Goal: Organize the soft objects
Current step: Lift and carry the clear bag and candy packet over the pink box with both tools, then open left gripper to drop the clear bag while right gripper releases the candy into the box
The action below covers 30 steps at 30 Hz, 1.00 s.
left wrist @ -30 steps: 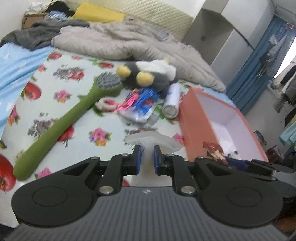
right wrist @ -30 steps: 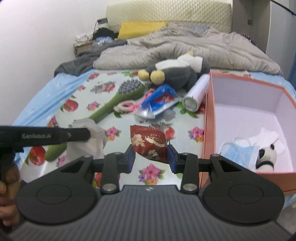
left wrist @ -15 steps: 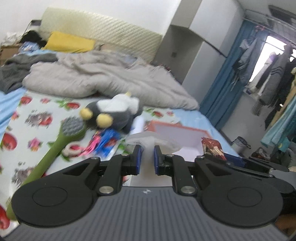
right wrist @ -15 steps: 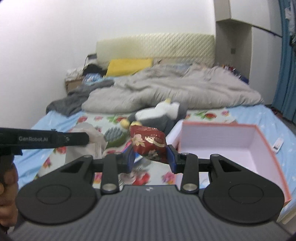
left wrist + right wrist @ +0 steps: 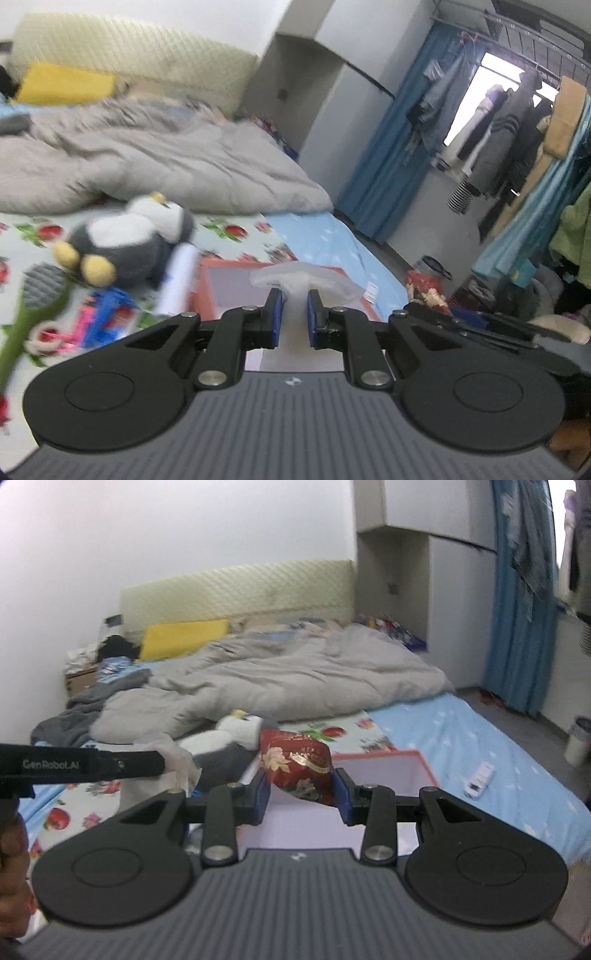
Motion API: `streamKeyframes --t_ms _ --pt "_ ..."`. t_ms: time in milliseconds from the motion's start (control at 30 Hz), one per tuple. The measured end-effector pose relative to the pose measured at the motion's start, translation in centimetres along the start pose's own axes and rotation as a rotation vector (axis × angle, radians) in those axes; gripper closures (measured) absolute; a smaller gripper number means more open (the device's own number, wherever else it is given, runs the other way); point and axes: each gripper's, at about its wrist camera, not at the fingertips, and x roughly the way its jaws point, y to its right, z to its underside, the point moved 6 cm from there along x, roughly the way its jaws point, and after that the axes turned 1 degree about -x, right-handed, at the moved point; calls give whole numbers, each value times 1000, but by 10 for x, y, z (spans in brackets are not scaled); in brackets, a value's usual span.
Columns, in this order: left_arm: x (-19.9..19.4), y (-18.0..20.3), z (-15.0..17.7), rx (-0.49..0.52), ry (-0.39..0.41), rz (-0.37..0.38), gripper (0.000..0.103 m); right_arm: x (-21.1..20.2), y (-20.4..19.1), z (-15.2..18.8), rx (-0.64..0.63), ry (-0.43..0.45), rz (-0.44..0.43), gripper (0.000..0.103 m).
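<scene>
On the bed (image 5: pixel 461 731), you have lifted both grippers up over the pink box (image 5: pixel 388 771). Your left gripper (image 5: pixel 294 314) pinches the white tissue (image 5: pixel 303 280); your right gripper (image 5: pixel 301 794) pinches the red snack bag (image 5: pixel 295 764). Both look ready to drop in.

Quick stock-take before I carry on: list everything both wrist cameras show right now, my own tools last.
white tissue: 1, white, clamped in left tool
snack packet: 1, red, clamped in right tool
box: 1, orange outside, pale inside, on bed ahead of both tools
plush toy: 1, grey-white with yellow feet, on floral sheet
brush: 1, green, left of plush
white tube: 1, beside box
blue-pink wrappers: small heap, count unclear
duvet: 1, grey, rumpled behind
pillow: 1, yellow, by headboard
remote: 1, white, on blue sheet
left tool: shut on tissue
right tool: shut on packet
</scene>
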Motion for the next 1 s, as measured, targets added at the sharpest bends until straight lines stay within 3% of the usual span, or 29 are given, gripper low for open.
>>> streamKeyframes --t_ms 267,500,733,967,1000 --pt "101 10 6 -23 -214 45 86 43 55 27 113 -203 48 63" --pt "168 3 42 -38 -433 49 86 72 74 57 143 -355 38 63" --pt "197 10 68 -27 -513 33 86 85 78 82 160 -456 27 63" --pt "199 6 71 -38 -533 17 85 83 85 85 151 -463 50 63" --pt "199 4 72 -42 -543 15 84 82 85 84 148 -457 50 57"
